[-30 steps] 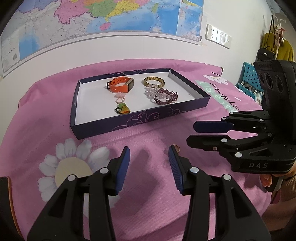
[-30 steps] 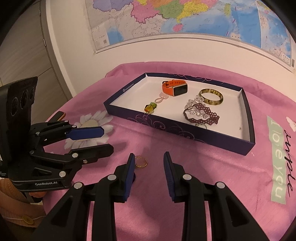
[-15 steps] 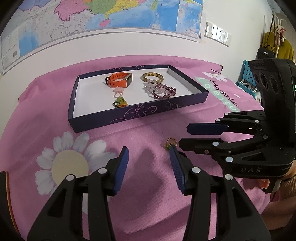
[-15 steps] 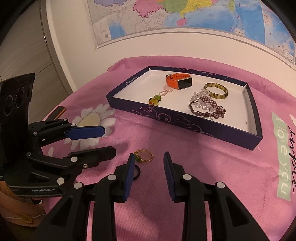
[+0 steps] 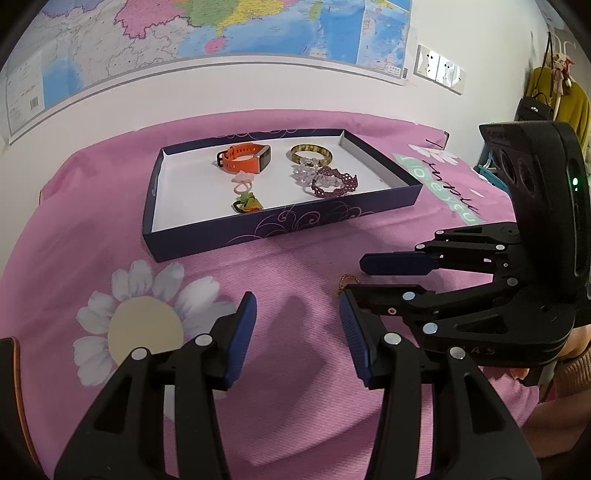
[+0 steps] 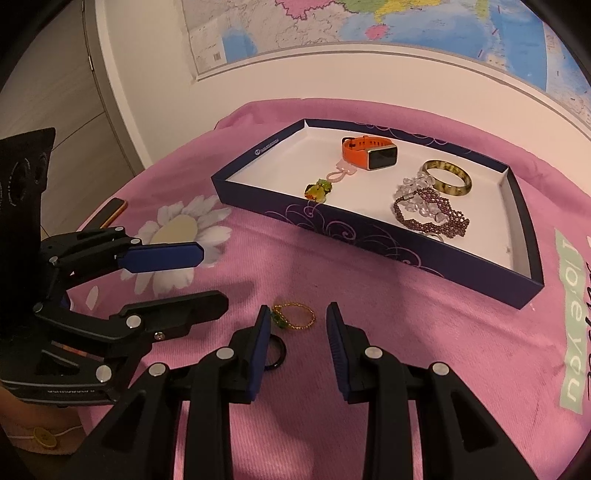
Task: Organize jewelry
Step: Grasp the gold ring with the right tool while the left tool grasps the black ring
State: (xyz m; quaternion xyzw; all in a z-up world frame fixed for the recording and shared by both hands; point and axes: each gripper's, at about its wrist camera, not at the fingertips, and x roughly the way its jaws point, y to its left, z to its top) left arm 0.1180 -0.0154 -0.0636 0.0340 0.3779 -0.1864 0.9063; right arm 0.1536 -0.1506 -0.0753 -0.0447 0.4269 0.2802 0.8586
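Gold ring (image 6: 294,315) | thin chain band, green stone | both tools part-open, holding nothing

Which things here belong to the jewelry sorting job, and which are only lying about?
Job:
- navy tray, holding orange watch, bangle, purple beaded bracelet, green charm
- gold ring and black ring on the cloth, outside the tray
- right tool, left tool, both open

Lying about:
- wall map
- pink cloth
- black and orange object at the cloth's edge
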